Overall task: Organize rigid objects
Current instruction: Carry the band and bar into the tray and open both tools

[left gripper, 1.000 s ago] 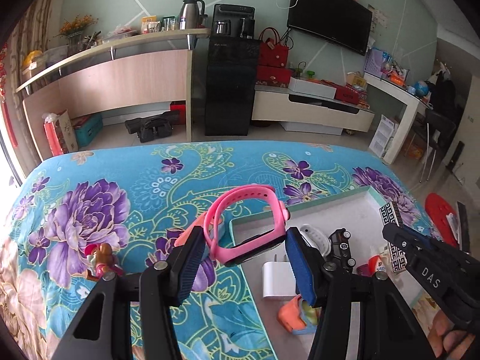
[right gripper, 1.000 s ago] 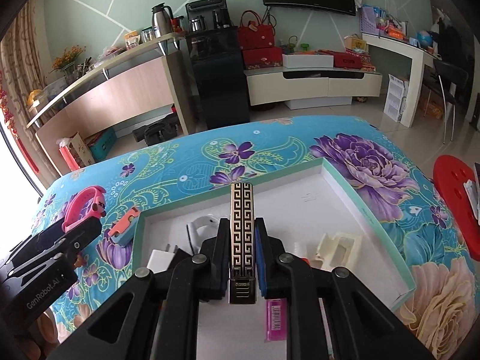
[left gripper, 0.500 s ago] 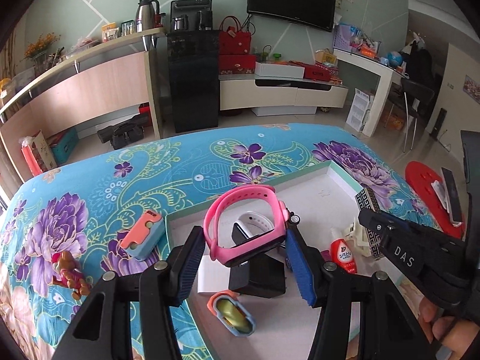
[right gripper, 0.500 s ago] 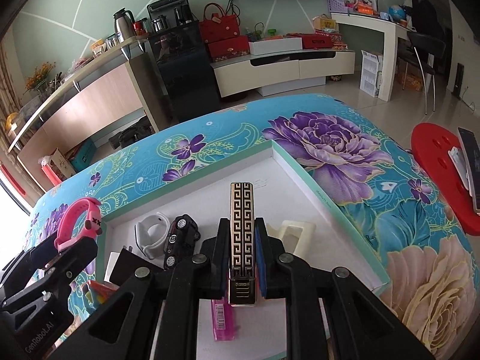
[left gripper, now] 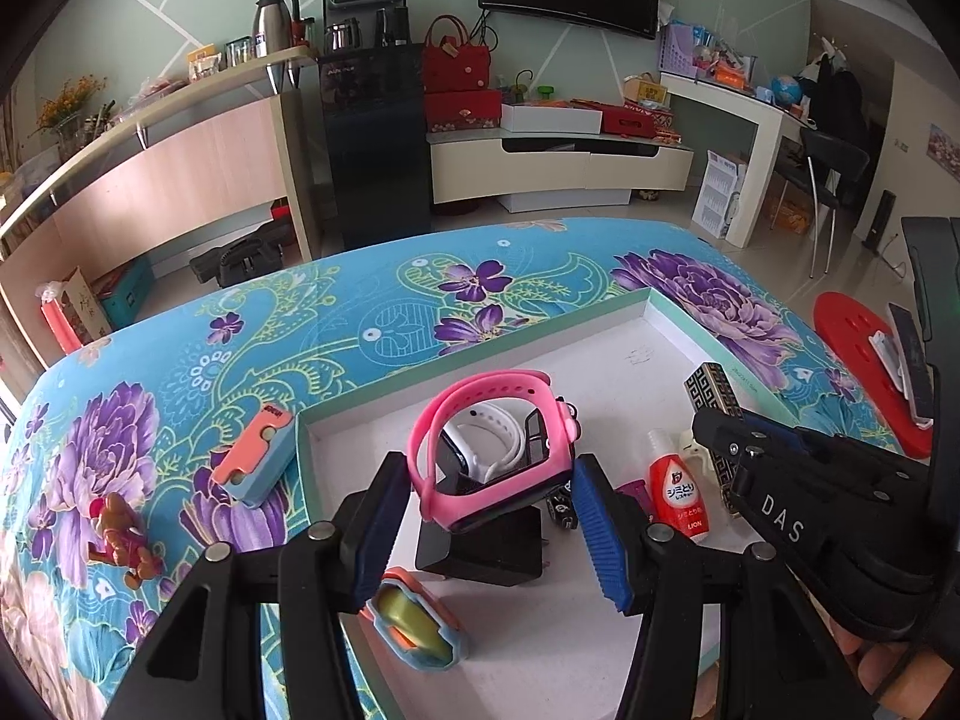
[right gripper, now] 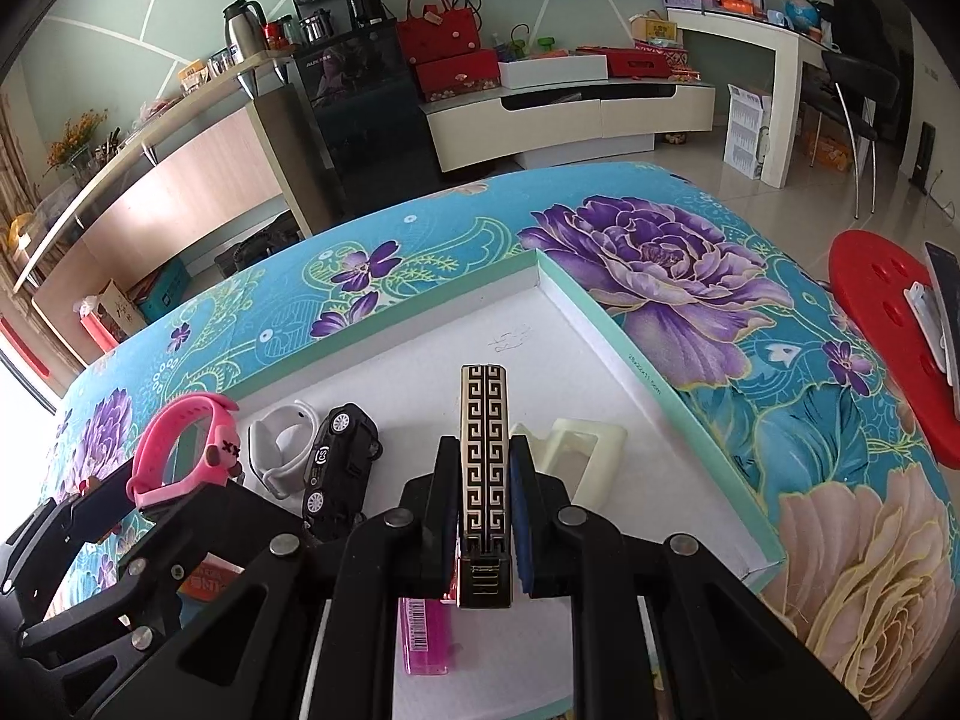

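Turquoise cloth with big purple flowers (left gripper: 420,300) covers the counter, and it is the largest thing before me. On it lies a shallow white tray (left gripper: 606,306) with a pale green rim, which takes most of the right half.

Over the tray hang the two black grippers. The left gripper (left gripper: 489,516) is clenched on a pink watch (left gripper: 480,450); its blue pads press the watch body from both sides, and the strap loop stands up above them. The watch is held above the inside of the tray, near its left wall. The right gripper (right gripper: 485,516) is clenched tight on a slim black-and-gold patterned case (right gripper: 483,468), which stands between the pads and points away from the camera, over the middle of the tray.

Inside the tray, under the pink watch, I see a black block (left gripper: 480,546), and behind it a white watch strap (right gripper: 279,450). Just beside the strap is a small black toy car (right gripper: 339,474). A cream frame-shaped piece (right gripper: 576,462) lies to the right of the patterned case. A small red and white bottle (left gripper: 678,492) is near the right gripper, and a pink lighter (right gripper: 426,636) lies below it. An orange and blue piece with a yellow centre (left gripper: 414,618) lies near the tray's front left.

Outside the tray, on the cloth, rest an orange and blue clip-like thing (left gripper: 255,456) and a little toy figure (left gripper: 123,540).
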Available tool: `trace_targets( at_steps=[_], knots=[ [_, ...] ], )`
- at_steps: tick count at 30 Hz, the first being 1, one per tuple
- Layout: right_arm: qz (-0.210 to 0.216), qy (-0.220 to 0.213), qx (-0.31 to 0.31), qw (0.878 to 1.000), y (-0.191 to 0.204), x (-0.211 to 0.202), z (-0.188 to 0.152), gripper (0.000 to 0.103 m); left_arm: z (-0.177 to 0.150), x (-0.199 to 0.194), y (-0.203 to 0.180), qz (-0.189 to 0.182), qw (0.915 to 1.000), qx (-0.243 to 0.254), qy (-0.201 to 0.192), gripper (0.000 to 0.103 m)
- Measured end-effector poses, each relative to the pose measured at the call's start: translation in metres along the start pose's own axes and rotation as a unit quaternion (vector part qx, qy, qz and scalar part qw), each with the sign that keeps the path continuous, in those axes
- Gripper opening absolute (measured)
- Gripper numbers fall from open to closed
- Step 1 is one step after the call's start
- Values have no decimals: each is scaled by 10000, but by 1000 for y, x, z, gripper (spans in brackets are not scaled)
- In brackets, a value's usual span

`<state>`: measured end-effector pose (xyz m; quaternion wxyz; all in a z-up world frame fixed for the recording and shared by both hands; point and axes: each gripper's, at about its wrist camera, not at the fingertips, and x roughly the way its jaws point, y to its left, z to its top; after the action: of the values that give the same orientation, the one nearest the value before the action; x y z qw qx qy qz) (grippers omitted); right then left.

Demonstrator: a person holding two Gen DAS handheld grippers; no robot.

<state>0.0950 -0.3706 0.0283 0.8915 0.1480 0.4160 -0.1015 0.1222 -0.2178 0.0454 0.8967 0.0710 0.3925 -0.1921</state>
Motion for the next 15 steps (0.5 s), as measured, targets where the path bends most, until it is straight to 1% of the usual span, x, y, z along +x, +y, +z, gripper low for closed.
trace_targets(
  at_steps=[6,15],
  knots=[
    [-32,126,-90,9999,2,7,-3,16,-4,6,0,116,9998,51,124,59],
    [35,156,-142,9998,1,8,-3,16,-7,10,-3,217,9994,122,238,60]
  ],
)
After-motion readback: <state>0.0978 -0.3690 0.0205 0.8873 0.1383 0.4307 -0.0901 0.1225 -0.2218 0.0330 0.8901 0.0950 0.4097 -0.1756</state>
